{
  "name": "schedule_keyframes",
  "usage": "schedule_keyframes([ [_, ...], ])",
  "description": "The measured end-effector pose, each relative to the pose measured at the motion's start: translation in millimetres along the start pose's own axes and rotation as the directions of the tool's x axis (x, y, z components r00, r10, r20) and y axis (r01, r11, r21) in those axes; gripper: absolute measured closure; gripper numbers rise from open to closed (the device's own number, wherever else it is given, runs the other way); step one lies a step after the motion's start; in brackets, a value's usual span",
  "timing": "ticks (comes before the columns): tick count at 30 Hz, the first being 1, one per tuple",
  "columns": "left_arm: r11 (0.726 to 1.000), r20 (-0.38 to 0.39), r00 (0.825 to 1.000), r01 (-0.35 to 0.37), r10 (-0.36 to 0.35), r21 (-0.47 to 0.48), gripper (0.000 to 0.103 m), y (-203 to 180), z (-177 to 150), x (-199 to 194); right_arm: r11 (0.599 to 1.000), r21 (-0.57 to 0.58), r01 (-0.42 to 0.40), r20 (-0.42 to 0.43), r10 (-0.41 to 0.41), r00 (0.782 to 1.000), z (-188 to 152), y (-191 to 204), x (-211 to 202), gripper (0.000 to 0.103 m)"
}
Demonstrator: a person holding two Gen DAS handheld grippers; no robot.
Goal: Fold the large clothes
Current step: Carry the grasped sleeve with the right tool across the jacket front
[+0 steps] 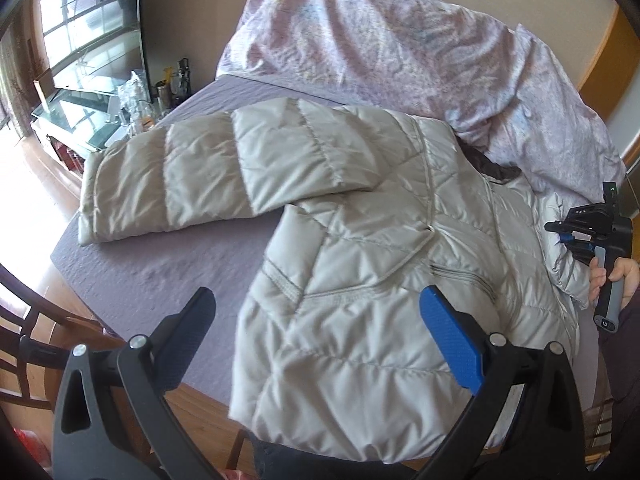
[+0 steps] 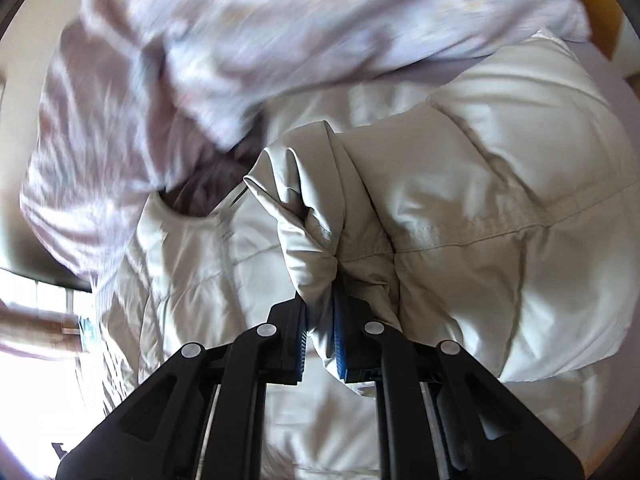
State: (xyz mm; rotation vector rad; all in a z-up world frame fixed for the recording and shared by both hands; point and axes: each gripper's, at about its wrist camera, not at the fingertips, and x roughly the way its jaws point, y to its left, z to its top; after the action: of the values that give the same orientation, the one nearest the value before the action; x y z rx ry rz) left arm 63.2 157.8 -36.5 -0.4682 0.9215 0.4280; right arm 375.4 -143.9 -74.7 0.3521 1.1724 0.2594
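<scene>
A pale grey quilted jacket (image 1: 372, 248) lies on a purple-sheeted bed (image 1: 160, 272), one sleeve (image 1: 168, 176) stretched out to the left. My left gripper (image 1: 320, 312) hovers open above the jacket's lower body, nothing between its fingers. In the left wrist view my right gripper (image 1: 560, 236) is at the far right edge, held by a hand (image 1: 616, 276), at the jacket's other side. In the right wrist view my right gripper (image 2: 320, 320) is shut on a bunched fold of the jacket (image 2: 460, 200), the fabric pinched between its blue pads (image 2: 340, 332). That view is blurred.
A crumpled lilac patterned quilt (image 1: 400, 48) is heaped at the head of the bed, just behind the jacket's collar. A glass-topped cabinet with bottles (image 1: 132, 104) stands to the left by a window. A wooden chair back (image 1: 36, 328) is at lower left, off the bed's wooden edge.
</scene>
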Motion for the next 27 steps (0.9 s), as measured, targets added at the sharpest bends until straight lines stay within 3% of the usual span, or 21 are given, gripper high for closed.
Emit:
schedule_keyframes([
  [8,1.000,0.022,1.000,-0.022,0.022,-0.015,0.002,22,14,-1,0.993,-0.098,-0.062,-0.064,0.056,0.996,-20,79,38,0.091],
  [12,1.000,0.026,1.000,-0.017,0.017,-0.008,0.002,25,21,1,0.985,-0.170,-0.038,-0.084,0.024,0.996,-27,101,51,0.087],
  [14,1.000,0.025,1.000,-0.015,0.015,-0.002,0.002,26,25,3,0.979,-0.198,-0.047,-0.104,0.027,0.994,-29,104,53,0.078],
  [16,1.000,0.022,1.000,-0.012,0.012,0.003,0.002,26,28,6,0.977,-0.204,-0.069,-0.096,0.051,0.994,-29,102,48,0.054],
  [18,1.000,0.019,1.000,-0.017,0.017,0.006,0.002,29,32,10,0.975,-0.210,-0.074,-0.048,0.065,0.997,-26,100,38,0.048],
  [22,1.000,0.014,1.000,-0.028,0.028,0.001,0.002,35,39,16,0.982,-0.185,-0.044,0.027,0.050,0.998,-16,87,24,0.048],
  [27,0.999,0.017,0.999,-0.046,0.047,-0.008,0.002,45,49,23,0.993,-0.119,0.014,0.030,-0.010,1.000,-9,68,35,0.050],
])
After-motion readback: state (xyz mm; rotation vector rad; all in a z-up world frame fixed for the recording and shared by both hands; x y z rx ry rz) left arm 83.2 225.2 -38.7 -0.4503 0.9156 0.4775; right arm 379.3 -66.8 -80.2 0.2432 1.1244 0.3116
